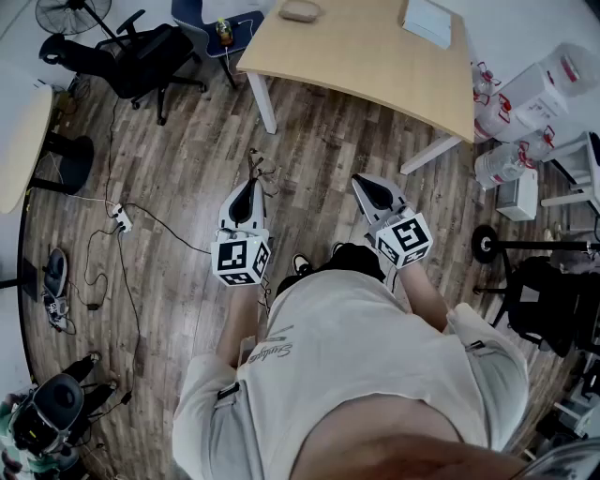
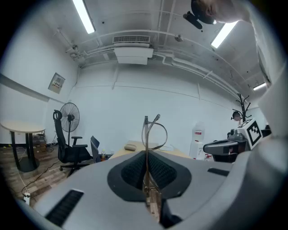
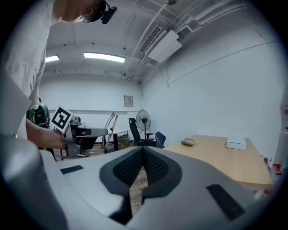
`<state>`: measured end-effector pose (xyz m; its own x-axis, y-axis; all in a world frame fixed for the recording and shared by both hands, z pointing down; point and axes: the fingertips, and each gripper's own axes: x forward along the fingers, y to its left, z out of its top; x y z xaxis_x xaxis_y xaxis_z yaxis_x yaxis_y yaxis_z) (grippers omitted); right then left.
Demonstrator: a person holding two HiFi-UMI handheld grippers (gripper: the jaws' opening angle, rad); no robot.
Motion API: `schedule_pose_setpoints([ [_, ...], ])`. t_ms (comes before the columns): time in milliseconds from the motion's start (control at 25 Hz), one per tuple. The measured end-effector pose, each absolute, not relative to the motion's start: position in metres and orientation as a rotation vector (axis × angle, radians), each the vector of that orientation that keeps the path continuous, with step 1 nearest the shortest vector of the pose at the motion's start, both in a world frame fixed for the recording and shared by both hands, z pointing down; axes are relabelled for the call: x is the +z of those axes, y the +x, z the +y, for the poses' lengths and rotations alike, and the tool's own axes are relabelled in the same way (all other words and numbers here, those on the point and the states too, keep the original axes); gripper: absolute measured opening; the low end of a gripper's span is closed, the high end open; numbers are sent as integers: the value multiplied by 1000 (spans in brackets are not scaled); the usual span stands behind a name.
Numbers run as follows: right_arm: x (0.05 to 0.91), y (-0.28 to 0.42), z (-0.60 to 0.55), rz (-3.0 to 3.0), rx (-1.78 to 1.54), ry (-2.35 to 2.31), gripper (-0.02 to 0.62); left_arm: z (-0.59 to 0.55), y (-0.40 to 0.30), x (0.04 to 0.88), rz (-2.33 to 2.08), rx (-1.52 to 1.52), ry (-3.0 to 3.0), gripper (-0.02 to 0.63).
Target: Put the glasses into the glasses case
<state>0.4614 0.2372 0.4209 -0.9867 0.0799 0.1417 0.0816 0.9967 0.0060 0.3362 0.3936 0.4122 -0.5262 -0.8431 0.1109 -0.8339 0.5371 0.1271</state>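
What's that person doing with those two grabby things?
A person stands with a tool in each hand. The left tool is shut on thin wire glasses; the right tool is shut and empty. The glasses case lies on the wooden table ahead, so the glasses aren't in it yet.

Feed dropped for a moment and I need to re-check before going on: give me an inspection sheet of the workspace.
Surface: light wooden table ahead of the person; both tools are held short of it, over the wood-plank floor.
Job's things: thin metal-framed glasses in the left tool; taupe oval glasses case at the table's far side.
Clutter: flat white booklet or box on the table.
Grippers: left tool shut on the glasses; right tool shut, nothing between its jaws.
Cables: black cables and a white power strip on the floor at left.
Surroundings: black office chair, standing fan, clear water jugs.
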Motion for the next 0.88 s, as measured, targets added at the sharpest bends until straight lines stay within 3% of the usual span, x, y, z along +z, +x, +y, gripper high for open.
schedule_pose_setpoints([
  [560, 429, 445, 215, -3002, 1, -50, -5, 374, 304, 429, -2563, -66, 1442, 21],
  [880, 454, 390, 180, -2967, 75, -99, -5, 338, 245, 436, -2554, -51, 1376, 21],
])
